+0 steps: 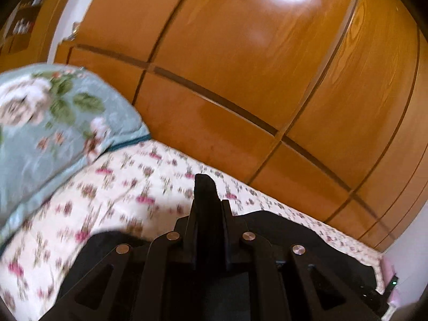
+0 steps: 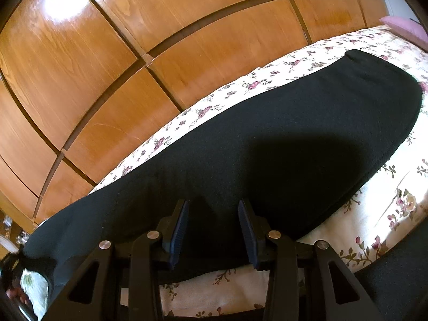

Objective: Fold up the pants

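Note:
The black pants [image 2: 267, 139] lie stretched across the floral bedsheet [image 2: 361, 214], one long leg running from lower left to upper right in the right wrist view. My right gripper [image 2: 214, 206] is open just over the leg's near edge, blue-padded fingers [image 2: 178, 230] apart. In the left wrist view my left gripper [image 1: 206, 184] is shut on a fold of the black pants [image 1: 281, 230], with dark cloth standing up between the closed fingers. The left view is blurred.
A wooden wardrobe [image 1: 240, 67] stands right behind the bed and also shows in the right wrist view [image 2: 107, 80]. A light blue floral quilt [image 1: 45, 123] is piled at the left. A pink pillow [image 2: 401, 26] lies at the far right.

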`<state>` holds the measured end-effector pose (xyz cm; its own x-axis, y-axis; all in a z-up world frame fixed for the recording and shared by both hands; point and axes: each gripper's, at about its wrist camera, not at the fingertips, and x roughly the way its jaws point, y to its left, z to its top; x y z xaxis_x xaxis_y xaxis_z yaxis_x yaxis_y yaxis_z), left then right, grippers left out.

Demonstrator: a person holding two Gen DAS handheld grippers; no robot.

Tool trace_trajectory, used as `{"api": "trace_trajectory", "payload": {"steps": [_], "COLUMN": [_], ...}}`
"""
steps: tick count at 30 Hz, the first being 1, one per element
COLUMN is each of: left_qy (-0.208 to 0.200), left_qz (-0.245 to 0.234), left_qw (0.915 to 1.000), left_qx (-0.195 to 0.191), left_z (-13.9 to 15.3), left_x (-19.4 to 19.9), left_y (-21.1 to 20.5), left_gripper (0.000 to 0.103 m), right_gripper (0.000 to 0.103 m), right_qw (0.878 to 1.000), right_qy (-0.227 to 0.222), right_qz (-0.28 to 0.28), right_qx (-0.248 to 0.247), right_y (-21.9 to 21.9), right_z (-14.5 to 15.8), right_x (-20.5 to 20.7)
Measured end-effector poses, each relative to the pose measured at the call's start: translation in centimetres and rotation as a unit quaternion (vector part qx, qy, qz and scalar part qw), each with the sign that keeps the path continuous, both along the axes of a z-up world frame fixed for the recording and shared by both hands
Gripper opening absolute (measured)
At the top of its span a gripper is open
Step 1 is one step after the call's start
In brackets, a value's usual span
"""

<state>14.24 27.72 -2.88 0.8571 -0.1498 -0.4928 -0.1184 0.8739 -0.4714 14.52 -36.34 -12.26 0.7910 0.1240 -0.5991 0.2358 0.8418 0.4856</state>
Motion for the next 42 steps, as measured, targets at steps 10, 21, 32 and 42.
{"api": "trace_trajectory", "payload": {"steps": [10,21,32,42], "left_qy": [0.061,0.049,0.034,0.036], "left_qz": [0.036,0.031,0.021,0.020], "left_qw": [0.9957,0.9938,0.9909,0.9855], "left_qx": [-0.061,-0.095,-0.128,-0.164], "left_z": [-8.0,-9.6,-9.9,-9.2], "left_x": [-4.7,-5.4,-6.0,-5.5], "left_y": [0.7,1.0,1.6,2.5], "left_gripper": [0.013,0.013,0.013,0.014], "right_gripper": [0.040,0.065,0.071,0.010], "right_qw": [1.000,0.993,0.982,0.972], "right_qy": [0.005,0.053,0.136,0.168], "right_qz": [-0.001,0.085,0.124,0.103], "right_qx": [-0.010,-0.060,0.035,0.127], "right_y": [0.2,7.2,18.4,16.4], "right_z": [0.1,5.1,7.1,2.5], "right_x": [0.0,2.5,11.0,11.4]}}
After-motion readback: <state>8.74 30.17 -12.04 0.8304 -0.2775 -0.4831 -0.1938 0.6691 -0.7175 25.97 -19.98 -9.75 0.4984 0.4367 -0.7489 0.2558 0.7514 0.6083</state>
